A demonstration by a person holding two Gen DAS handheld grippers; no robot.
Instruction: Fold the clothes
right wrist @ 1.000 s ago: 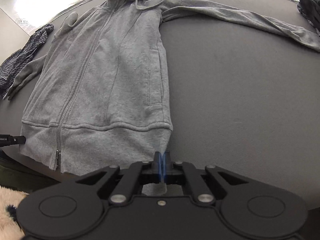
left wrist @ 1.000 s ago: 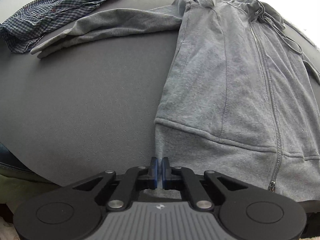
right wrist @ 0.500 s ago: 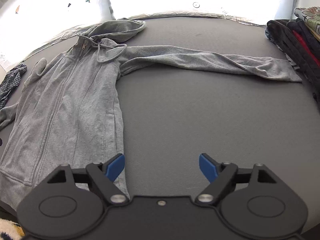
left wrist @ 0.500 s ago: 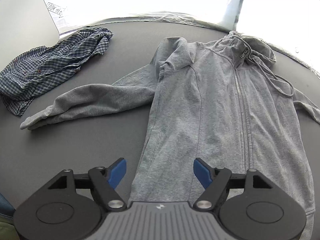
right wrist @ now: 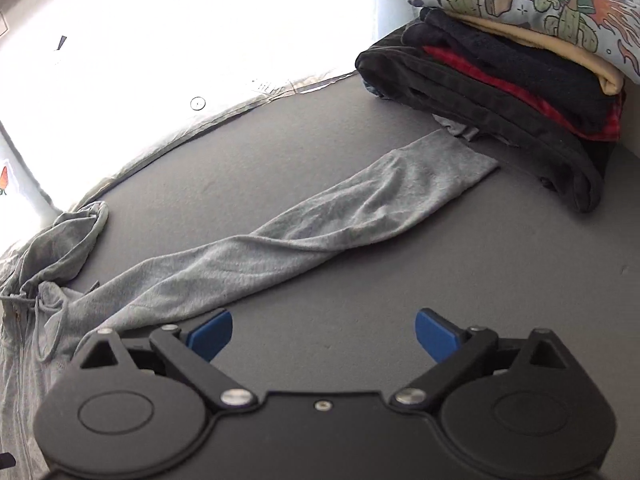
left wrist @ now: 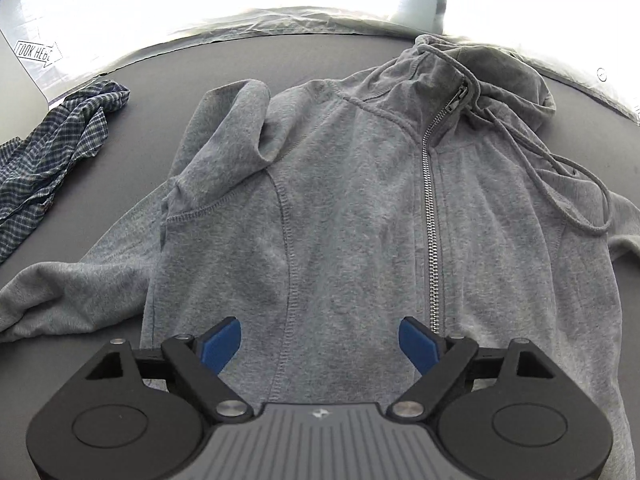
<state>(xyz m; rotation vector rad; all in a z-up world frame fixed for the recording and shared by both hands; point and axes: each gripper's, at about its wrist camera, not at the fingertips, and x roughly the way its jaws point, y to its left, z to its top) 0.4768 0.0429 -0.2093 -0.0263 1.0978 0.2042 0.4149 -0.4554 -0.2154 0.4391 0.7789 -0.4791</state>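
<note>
so the dark grey table top [left wrist: 120,280] is the reference here. Off its far edge runs a crumpled clear plastic sheet [left wrist: 280,20], with bright washed-out white behind it. Past the far left corner there's a pale panel with a little arrow sticker [left wrist: 38,53] – lettering too warped to read. Beyond the far edge in the right wrist view, a small carrot sticker [right wrist: 3,180] on the white
</note>
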